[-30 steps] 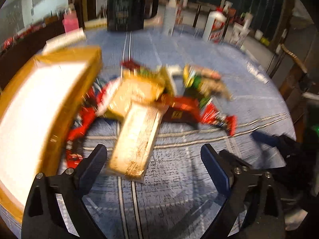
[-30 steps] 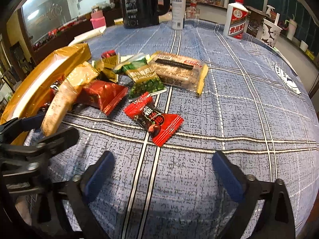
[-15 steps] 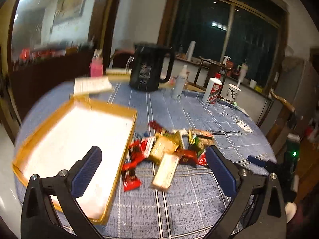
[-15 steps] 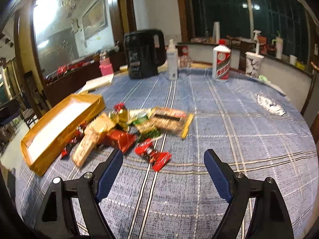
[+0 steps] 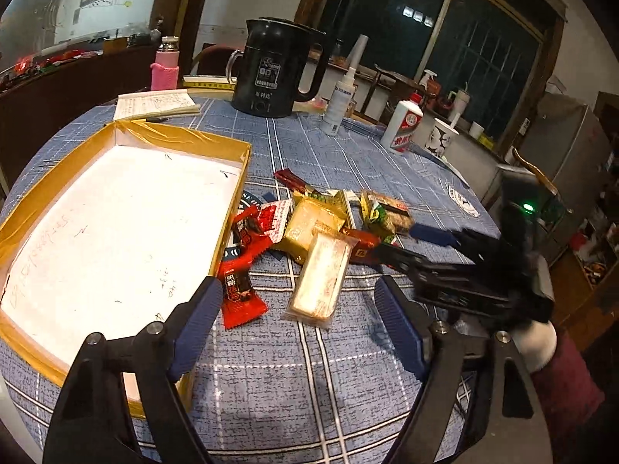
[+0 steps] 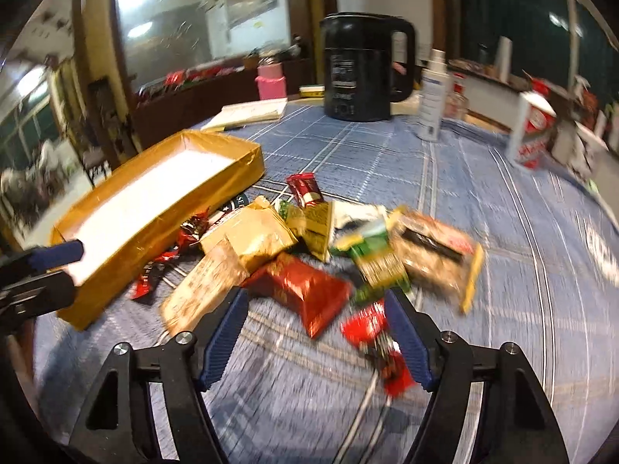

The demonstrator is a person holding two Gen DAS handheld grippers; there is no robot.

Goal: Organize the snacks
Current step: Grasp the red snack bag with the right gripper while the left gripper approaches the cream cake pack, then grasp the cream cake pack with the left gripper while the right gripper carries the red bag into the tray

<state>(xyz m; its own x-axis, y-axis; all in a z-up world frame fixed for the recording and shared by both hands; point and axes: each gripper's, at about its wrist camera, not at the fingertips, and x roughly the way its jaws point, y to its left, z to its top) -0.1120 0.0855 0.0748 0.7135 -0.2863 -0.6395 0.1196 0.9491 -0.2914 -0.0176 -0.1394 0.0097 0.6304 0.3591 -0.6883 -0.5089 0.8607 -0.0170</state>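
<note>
A pile of snack packets lies on the blue checked tablecloth beside a gold-rimmed box point(image 5: 232, 147) with a white floor. A long pale wafer pack point(image 5: 323, 278) and a small red packet point(image 5: 240, 290) lie nearest my left gripper point(image 5: 301, 321), which is open and empty above the table. My right gripper point(image 6: 315, 332) is open and empty, low over a red foil packet point(image 6: 305, 290) and a small red candy packet point(image 6: 381, 344). It also shows in the left wrist view point(image 5: 410, 243), reaching into the pile from the right. The box point(image 6: 162, 208) holds no snacks.
A black kettle point(image 5: 278, 69), a spray bottle point(image 5: 342, 96), a white liquor bottle point(image 5: 404, 127), a paper cup point(image 5: 441, 139), a notebook point(image 5: 154, 104) and a pink flask point(image 5: 166, 65) stand at the far side. The table edge runs close on the right.
Both grippers have come back down toward the pile after being raised. The right gripper has closed in on the red packets and its view is blurred by motion. The snacks lie as before.
</note>
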